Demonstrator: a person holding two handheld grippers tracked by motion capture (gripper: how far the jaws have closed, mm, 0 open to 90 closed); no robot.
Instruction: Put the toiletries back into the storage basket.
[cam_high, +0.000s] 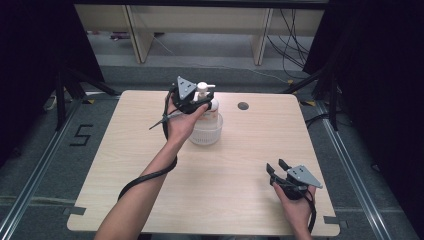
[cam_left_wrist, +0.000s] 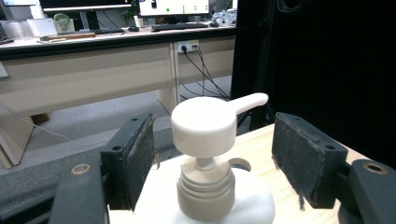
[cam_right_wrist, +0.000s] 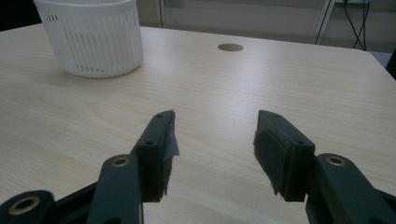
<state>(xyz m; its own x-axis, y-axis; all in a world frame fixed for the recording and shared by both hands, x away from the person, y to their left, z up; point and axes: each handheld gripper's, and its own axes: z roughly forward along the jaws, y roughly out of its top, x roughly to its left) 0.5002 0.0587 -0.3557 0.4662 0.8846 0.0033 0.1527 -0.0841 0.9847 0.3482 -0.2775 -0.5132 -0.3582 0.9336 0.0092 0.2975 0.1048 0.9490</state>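
Left claw wide around pump head, right claw idle

Counts: 1 pump bottle (cam_high: 206, 102), 1 white slotted basket (cam_high: 205, 131), 2 claws, 1 table (cam_high: 235, 150), 1 round hole (cam_high: 243, 106) in the tabletop.

Pump bottle stands upright inside the basket, at the far middle of the table, just left of the hole. White bottle, ribbed collar, white pump head (cam_left_wrist: 204, 125) with the spout pointing right in the left gripper view.

Left claw (cam_high: 199, 101) sits over the bottle top. In the left gripper view (cam_left_wrist: 212, 158) the two black jaws stand one on each side of the pump head with clear gaps on both sides, pads not touching it; wide open, holding nothing.

Right claw (cam_high: 278, 166) is near the table's near right corner, well apart from basket and bottle. In the right gripper view (cam_right_wrist: 214, 140) the jaws are spread apart over bare wood, nothing between them. The basket (cam_right_wrist: 88, 39) shows at far left there, the hole (cam_right_wrist: 230, 47) further back
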